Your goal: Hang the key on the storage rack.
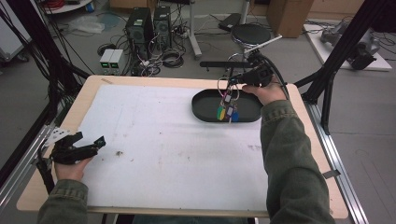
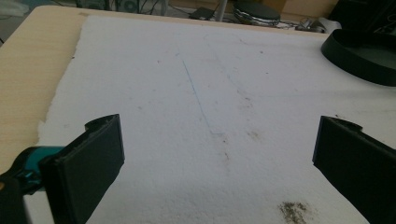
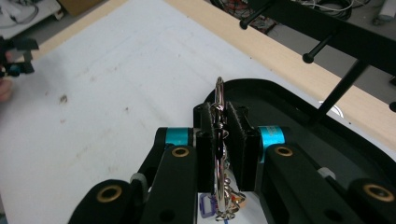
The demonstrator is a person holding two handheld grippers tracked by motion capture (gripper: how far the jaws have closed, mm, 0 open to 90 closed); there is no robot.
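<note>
Two grippers work this table. At the lower left of the high view, your left gripper point(image 1: 88, 144) rests on the white mat point(image 1: 154, 140) with its jaws spread wide and nothing between them; its own view shows bare, stained mat in the gap. At the upper right, your right gripper point(image 1: 232, 83) has its jaws clamped tight on a metal key ring point(image 3: 218, 140), from which coloured tags point(image 1: 227, 112) dangle down into the black oval tray point(image 1: 203, 112) beneath.
</note>
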